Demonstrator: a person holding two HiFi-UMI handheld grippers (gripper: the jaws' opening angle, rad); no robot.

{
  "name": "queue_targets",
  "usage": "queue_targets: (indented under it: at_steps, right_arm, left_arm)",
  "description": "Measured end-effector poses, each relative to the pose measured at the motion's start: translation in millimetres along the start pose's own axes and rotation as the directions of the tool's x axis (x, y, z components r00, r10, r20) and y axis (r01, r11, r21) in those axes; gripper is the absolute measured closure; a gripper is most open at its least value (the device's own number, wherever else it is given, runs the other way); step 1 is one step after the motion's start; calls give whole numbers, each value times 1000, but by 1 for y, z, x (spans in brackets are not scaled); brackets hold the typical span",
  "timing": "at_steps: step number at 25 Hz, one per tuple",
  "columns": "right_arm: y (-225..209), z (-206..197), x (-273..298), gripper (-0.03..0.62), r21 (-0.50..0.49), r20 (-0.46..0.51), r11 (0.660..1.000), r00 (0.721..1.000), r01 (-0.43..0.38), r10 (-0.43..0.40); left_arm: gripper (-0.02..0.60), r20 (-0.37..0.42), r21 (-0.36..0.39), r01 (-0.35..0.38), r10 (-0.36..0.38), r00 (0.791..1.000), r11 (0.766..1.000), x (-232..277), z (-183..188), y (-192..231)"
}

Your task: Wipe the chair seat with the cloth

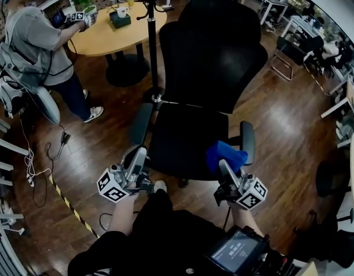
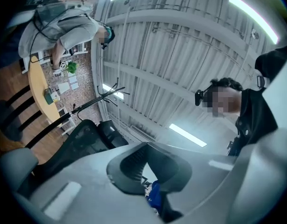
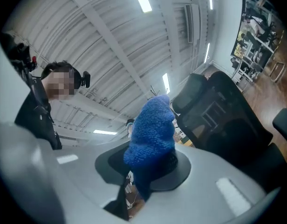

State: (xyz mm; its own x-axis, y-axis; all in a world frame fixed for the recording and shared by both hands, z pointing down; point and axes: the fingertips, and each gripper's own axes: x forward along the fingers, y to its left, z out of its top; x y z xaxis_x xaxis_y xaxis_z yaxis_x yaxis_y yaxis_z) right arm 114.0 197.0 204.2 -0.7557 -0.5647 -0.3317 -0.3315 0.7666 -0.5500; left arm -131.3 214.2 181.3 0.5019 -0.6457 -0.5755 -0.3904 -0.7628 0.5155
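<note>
A black office chair (image 1: 214,50) stands in front of me, its dark seat (image 1: 180,142) facing me. In the head view my right gripper (image 1: 224,167) is shut on a blue cloth (image 1: 226,154), which is bunched over the seat's front right corner beside the armrest (image 1: 247,140). In the right gripper view the cloth (image 3: 153,129) stands up from the shut jaws of the right gripper (image 3: 150,167), with the chair (image 3: 222,120) behind. My left gripper (image 1: 135,157) hovers at the seat's front left edge. In its own view the left gripper (image 2: 148,171) looks shut and holds nothing.
A round wooden table (image 1: 102,36) with a lamp and a box stands at the back left, and a person (image 1: 39,45) is working at it. A black pole (image 1: 151,39) rises just left of the chair. Cables and striped floor tape (image 1: 62,197) lie at the left. Desks (image 1: 303,25) line the right.
</note>
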Motion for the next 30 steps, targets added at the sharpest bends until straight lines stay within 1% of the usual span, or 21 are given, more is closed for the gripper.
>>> queue_targets:
  at_steps: [3,5,7,8,10,12,14,15,16,18,20,21,24,25,26,27,29,30]
  right_arm:
    - [-29,1,47,513,-6,-2,999,999,33,-33]
    - [-42,-1,68,513,-5,-16,999,998,54,-54]
    - [-55,-4,79,513,-2,-43,997,996,73,-73]
    - [-63,-5,83,513,-4,-59,997,995,79,-79]
    - [-86,-7,93,513,-8,-92,996,992,90,-90]
    - [-117,-15,107,513,-11,-127,994,986,108,-108]
    - [-157,-32,124,513,-30,-171,989,975,142,-145]
    - [-181,-45,133,513,-57,-201,985,964,165,-173]
    - [-205,-61,142,513,-96,-238,977,949,189,-207]
    - [-256,-100,160,513,-190,-326,957,906,217,-270]
    - [-307,-142,177,513,-272,-407,940,860,207,-307]
    - [-330,-163,187,513,-303,-440,933,840,195,-318]
    - [-393,-230,217,513,-366,-517,915,781,170,-351]
    - [-412,-251,225,513,-386,-537,907,759,168,-369]
    - [-429,-271,232,513,-405,-551,898,738,171,-390]
    - [-445,-289,237,513,-422,-561,888,719,179,-412]
    - [-467,-319,245,513,-452,-571,871,688,193,-449]
    - [-474,-330,249,513,-469,-576,862,675,190,-462]
  left_arm:
    - [591,-46,-42,-4,2,999,999,26,13,52]
    - [591,-91,-52,-2,-3,996,999,43,11,73]
    - [591,-128,-54,-3,-4,992,999,57,2,88]
    - [591,-145,-42,-10,3,989,999,64,-3,96]
    - [591,-181,8,-37,38,983,999,74,-9,117]
    - [591,-206,50,-63,72,976,997,81,-14,144]
    - [591,-220,49,-80,89,971,996,83,-22,171]
    - [591,-226,42,-88,96,969,995,82,-27,184]
    - [591,-227,34,-98,103,969,995,80,-31,196]
    - [591,-201,4,-124,122,972,992,74,-35,220]
    - [591,-171,-36,-153,145,975,988,69,-41,244]
    - [591,-175,-42,-167,157,972,985,68,-47,255]
    - [591,-235,-22,-196,185,954,980,64,-69,285]
    - [591,-237,-33,-202,189,953,979,61,-74,295]
    - [591,-218,-63,-206,188,958,977,58,-74,304]
    - [591,-183,-105,-202,180,966,974,55,-71,310]
    - [591,-117,-184,-185,166,979,965,52,-60,317]
    - [591,-102,-206,-179,161,982,962,51,-58,318]
